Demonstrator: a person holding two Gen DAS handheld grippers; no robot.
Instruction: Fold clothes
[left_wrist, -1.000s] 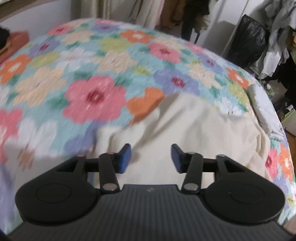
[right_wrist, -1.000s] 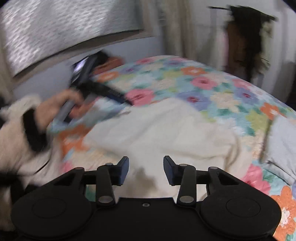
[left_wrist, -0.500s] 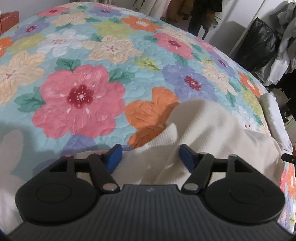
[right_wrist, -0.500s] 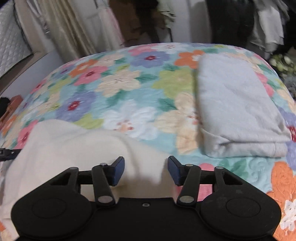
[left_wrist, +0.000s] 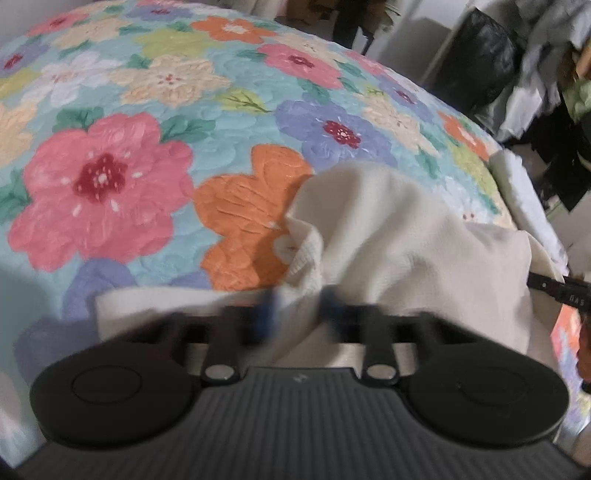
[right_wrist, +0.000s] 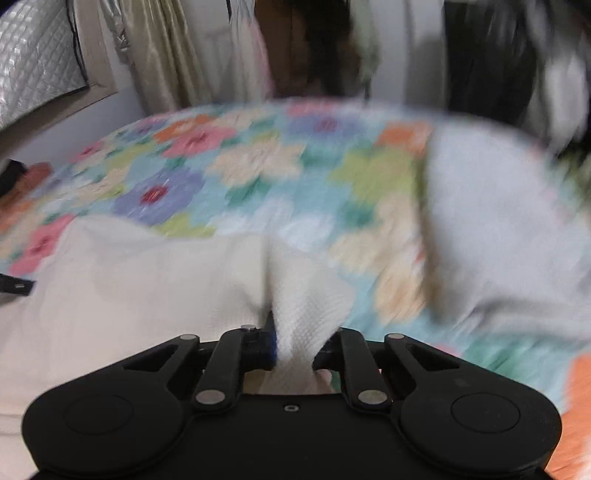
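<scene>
Pinching cream garment (left_wrist: 399, 229), left tool (left_wrist: 297, 314), right tool (right_wrist: 293, 341)

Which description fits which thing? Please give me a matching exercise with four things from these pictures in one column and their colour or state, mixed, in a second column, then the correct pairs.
Things:
1. cream garment
2. grey garment
3. bedspread
4. left gripper

Descriptions:
A. printed with big coloured flowers
B. lies folded on the bed, touched by no gripper
C. jaws just closed, pinching cream cloth
D. bunched up where both grippers hold it

Pairs: 1-D, 2-B, 3-A, 4-C

The right gripper has also just closed on a fold of the cream garment.
</scene>
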